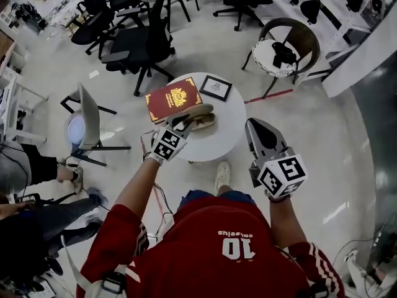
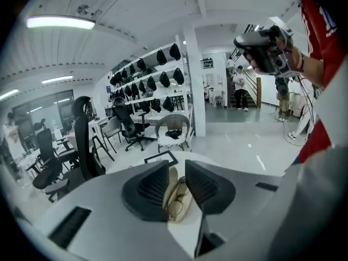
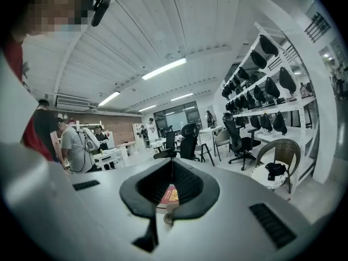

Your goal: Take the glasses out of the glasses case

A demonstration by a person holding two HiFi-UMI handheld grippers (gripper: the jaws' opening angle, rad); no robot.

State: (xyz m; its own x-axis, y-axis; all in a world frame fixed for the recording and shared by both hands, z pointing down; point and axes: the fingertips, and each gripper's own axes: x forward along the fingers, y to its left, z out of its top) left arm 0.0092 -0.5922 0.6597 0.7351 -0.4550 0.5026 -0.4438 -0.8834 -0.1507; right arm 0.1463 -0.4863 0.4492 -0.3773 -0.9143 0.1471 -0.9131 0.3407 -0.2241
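Note:
On the round white table point(image 1: 234, 120), a beige glasses case point(image 1: 203, 112) lies open beside a red book point(image 1: 173, 99). My left gripper point(image 1: 183, 124) is at the case's left end. In the left gripper view its jaws stand close together, with the thin-framed glasses point(image 2: 175, 203) pinched between them over the case point(image 2: 173, 174). My right gripper point(image 1: 257, 126) is held off the table's right edge, away from the case. It is shut and empty; its jaws point(image 3: 173, 170) meet, and the red book point(image 3: 171, 194) shows below them.
A black picture frame point(image 1: 216, 87) lies behind the case. Black office chairs point(image 1: 139, 42) stand beyond the table. A wicker chair point(image 1: 285, 48) is at the far right and a grey chair point(image 1: 87, 120) at the left. A seated person point(image 1: 37, 216) is at the lower left.

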